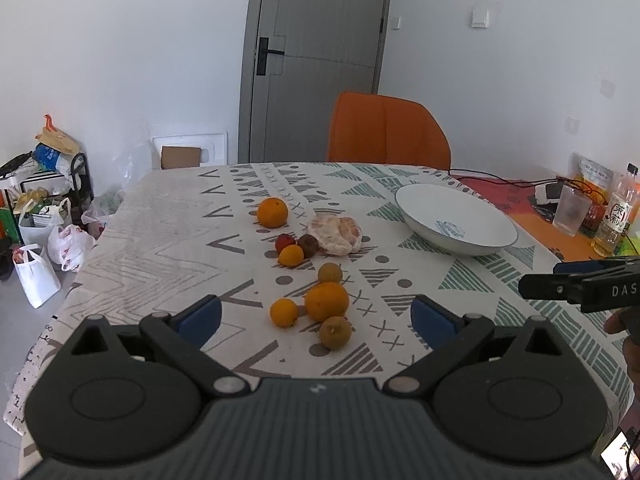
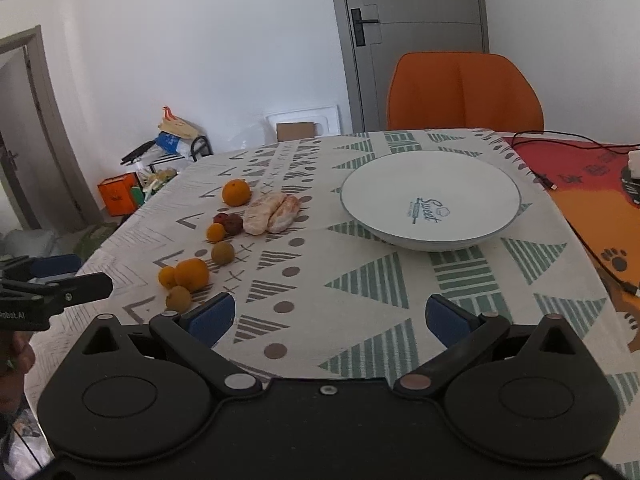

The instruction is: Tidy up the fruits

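Left tongs (image 1: 316, 316) wide above oranges (image 1: 326, 301) on bench (image 1: 160, 240); right tongs (image 2: 330, 318) wide, empty, near bowl (image 2: 430, 200).

An orange chair (image 2: 464, 92) stands behind the worktop (image 2: 360, 280), before a grey door (image 1: 316, 56). A plastic cup (image 1: 571, 209) and bottle (image 1: 616, 210) stand at the right edge.

We see our left gripper (image 1: 316, 316) spread wide above scattered oranges (image 1: 326, 301), with an empty white bowl (image 1: 456, 218) far right.
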{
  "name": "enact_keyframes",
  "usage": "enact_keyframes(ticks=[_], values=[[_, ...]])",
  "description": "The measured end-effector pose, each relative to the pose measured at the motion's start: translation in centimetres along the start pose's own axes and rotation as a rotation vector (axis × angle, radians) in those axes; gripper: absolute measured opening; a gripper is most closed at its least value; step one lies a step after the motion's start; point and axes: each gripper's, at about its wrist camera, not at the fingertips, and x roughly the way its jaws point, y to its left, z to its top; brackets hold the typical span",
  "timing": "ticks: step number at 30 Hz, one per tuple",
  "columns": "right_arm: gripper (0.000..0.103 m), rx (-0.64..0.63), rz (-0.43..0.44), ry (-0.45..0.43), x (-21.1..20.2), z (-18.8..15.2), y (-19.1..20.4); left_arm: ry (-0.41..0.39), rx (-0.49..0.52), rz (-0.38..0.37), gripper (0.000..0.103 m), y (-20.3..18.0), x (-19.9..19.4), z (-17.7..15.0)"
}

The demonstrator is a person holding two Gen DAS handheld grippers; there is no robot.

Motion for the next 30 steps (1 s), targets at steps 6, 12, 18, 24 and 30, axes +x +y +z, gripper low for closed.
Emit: enact_keyframes(ticks=[6, 12, 18, 24, 30], values=[[0.103, -0.003, -0.007, 0.010, 0.9, -0.1, -0.1, -0.004, -0.012, -0.008, 0.095, 0.5, 0.7, -0.3], [0.096, -0.027, 0.030, 0.024, 1.9, -0.5, 0.4, 0.009, -0.036, -0.007, 0.081, 1.5, 1.7, -0.8], [0.085, -0.029, 0.086, 0.049, 3.7, -0.4, 1.5, 0.032, -0.062, -0.023, 0.069, 2.2, 2.7, -1.4], [0.077, -0.037, 0.134, 0.064, 5.1, -0.3, 2.8, 0.038, -0.069, -0.010, 0.061, 2.9, 3.6, -1.5], [0.068, -0.050, 0.170, 0.090, 6.5, -0.2, 4.3, 0.053, -0.086, 0.010, 0.058, 4.1, 4.5, -1.8]])
